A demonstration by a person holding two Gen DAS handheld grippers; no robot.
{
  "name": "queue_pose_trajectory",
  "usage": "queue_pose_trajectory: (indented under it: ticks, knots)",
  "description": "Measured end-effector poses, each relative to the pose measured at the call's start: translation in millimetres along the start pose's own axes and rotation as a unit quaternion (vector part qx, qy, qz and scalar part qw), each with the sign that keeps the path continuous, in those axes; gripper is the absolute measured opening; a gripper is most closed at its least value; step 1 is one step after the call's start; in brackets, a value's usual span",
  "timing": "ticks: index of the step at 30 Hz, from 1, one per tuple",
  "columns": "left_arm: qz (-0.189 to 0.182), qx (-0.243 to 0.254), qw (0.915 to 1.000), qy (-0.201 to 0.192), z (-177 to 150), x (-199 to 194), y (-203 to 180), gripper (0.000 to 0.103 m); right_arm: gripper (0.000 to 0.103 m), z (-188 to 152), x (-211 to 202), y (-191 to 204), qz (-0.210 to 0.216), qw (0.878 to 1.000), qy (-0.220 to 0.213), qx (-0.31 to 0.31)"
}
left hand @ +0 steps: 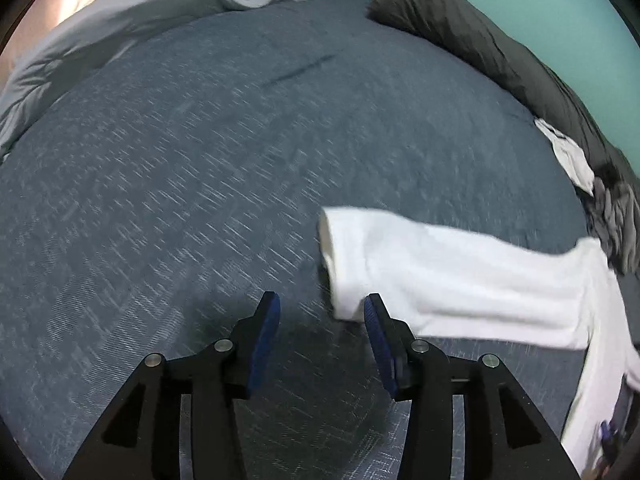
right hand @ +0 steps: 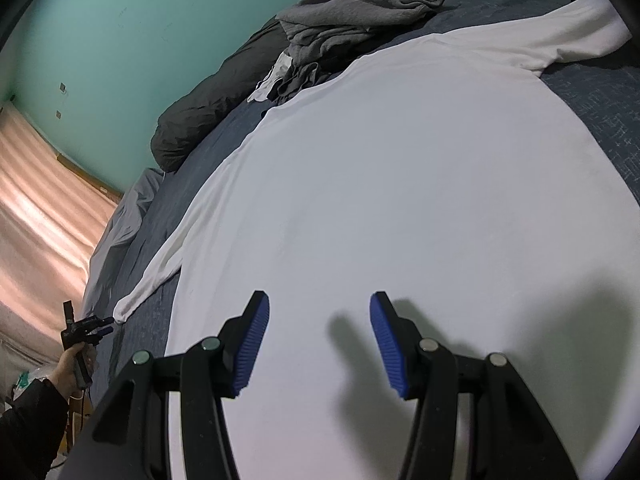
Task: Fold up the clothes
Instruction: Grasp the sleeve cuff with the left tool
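A white long-sleeved shirt (right hand: 400,200) lies spread flat on the blue bedcover (left hand: 200,160). Its left sleeve (left hand: 440,272) stretches out across the cover, and the cuff ends just by the right fingertip of my left gripper (left hand: 321,296). That gripper is open, with only bedcover between its blue pads. In the right wrist view the left gripper (right hand: 102,324) shows small at the sleeve's cuff, held by a hand (right hand: 74,364). My right gripper (right hand: 319,294) hovers open over the shirt's body, holding nothing.
A heap of grey clothes (right hand: 360,4) and a white item (left hand: 568,152) lie beyond the shirt. A dark grey rolled duvet (left hand: 480,40) runs along the teal wall. A light grey sheet (left hand: 120,20) is bunched at the bed's far left edge.
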State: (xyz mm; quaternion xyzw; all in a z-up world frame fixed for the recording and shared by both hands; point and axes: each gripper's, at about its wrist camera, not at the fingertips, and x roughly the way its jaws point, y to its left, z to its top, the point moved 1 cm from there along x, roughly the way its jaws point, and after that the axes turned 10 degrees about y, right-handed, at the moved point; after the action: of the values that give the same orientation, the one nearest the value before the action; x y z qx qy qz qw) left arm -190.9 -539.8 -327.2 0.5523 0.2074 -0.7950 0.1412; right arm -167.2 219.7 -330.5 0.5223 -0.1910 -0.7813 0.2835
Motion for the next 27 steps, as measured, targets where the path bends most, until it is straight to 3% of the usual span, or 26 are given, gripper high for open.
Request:
queue_pose_trajectory:
  ticks: [5,7,8,20,23,27]
  knots:
    - [0.003,0.012,0.9999,0.008,4,16,-10,0.048,0.053,1,-2,0,-0.001,1.000,-0.004,0.000]
    - [-0.001,0.021,0.9998,0.008,6,16,-13,0.034,0.053,2,-3,-1,-0.001,1.000,-0.006,0.003]
    - [-0.002,0.025,0.9997,0.008,8,15,-15,0.014,0.053,3,-3,-2,-0.001,1.000,-0.007,0.004]
    - [-0.008,0.039,0.9992,-0.004,29,-61,-16,0.007,0.053,2,-6,0,0.011,1.000,-0.009,0.007]
    - [-0.003,0.030,0.9993,0.021,29,-68,-5,0.007,0.053,2,-9,2,0.015,1.000,-0.012,0.007]
    - [-0.007,0.005,0.9978,0.065,22,-41,7,0.007,0.053,4,-11,3,0.019,1.000,-0.015,0.007]
